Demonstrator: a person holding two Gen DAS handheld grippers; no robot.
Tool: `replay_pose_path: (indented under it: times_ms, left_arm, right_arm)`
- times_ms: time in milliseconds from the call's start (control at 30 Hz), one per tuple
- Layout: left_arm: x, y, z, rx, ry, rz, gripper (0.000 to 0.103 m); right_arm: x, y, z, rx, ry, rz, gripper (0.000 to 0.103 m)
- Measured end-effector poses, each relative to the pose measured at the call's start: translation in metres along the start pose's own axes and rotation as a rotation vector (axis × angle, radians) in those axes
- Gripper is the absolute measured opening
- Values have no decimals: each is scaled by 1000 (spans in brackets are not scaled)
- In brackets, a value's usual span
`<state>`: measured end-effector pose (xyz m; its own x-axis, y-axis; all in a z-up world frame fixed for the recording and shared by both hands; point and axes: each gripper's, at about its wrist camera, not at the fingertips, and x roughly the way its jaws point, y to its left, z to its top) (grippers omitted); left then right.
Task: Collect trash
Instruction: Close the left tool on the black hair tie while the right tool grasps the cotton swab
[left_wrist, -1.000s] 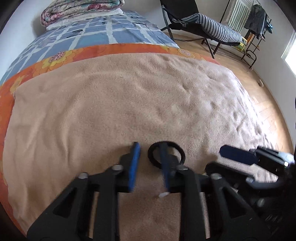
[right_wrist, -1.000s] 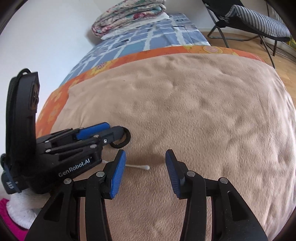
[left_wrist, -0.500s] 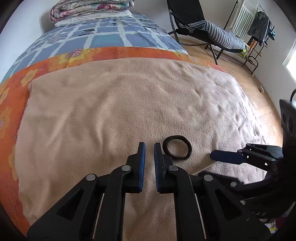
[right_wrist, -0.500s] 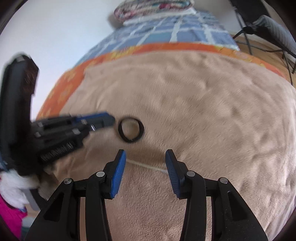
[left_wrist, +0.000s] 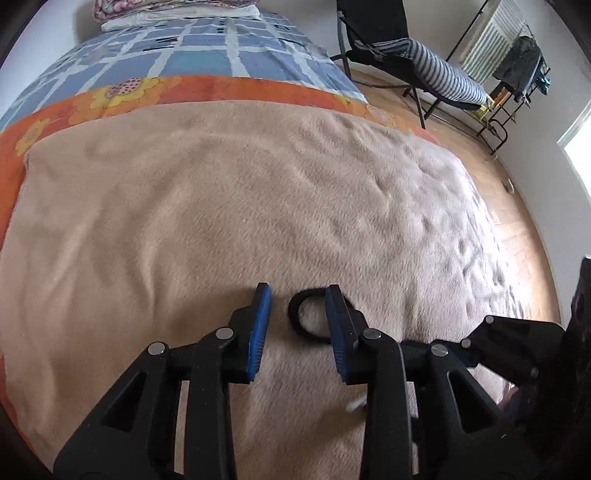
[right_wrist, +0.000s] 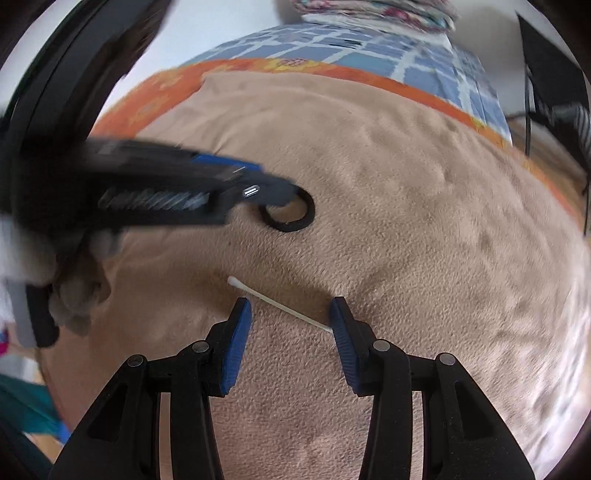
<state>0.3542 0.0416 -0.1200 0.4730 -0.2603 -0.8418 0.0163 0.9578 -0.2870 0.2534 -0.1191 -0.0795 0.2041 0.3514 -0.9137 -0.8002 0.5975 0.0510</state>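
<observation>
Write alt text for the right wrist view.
The right gripper hangs open over a white cotton swab that lies slanted on a beige blanket. Beyond it, the blurred left gripper reaches in from the left, its jaws opening at a black hair tie.

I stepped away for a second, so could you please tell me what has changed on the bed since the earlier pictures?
The left gripper, nearly shut half a second ago, is opening again with the black ring partly between its fingers, not gripped. The right gripper has rolled and moved over the cotton swab, which now lies across its gap. The ring, swab and beige blanket stayed put.
</observation>
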Motion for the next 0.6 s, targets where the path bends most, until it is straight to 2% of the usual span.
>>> replay_pose_path:
  times_ms: [33, 67, 100, 167, 267, 367, 500, 600]
  left_arm:
    - [3, -2, 0, 17, 3, 12, 28]
    - [5, -6, 0, 49, -1, 37, 20]
    - [6, -9, -1, 88, -7, 75, 16]
    - [5, -6, -1, 82, -12, 72, 8]
    - [1, 7, -2, 30, -19, 46, 6]
    - [-4, 13, -4, 24, -25, 44, 6]
    - [-9, 15, -7, 34, -26, 50, 6]
    - [-10, 14, -8, 38, -26, 54, 6]
  right_arm:
    - [-1, 0, 0, -2, -3, 3, 43]
    - [-3, -2, -1, 5, -8, 20, 43]
    - [-5, -3, -2, 10, -14, 46, 43]
    - [-7, -2, -4, 2, -16, 73, 43]
    - [-4, 7, -9, -49, -6, 44, 43]
    - [-5, 16, -12, -89, -7, 11, 43]
    - [-12, 8, -14, -59, -7, 90, 43]
    - [-10, 17, -22, -125, 22, 66, 43]
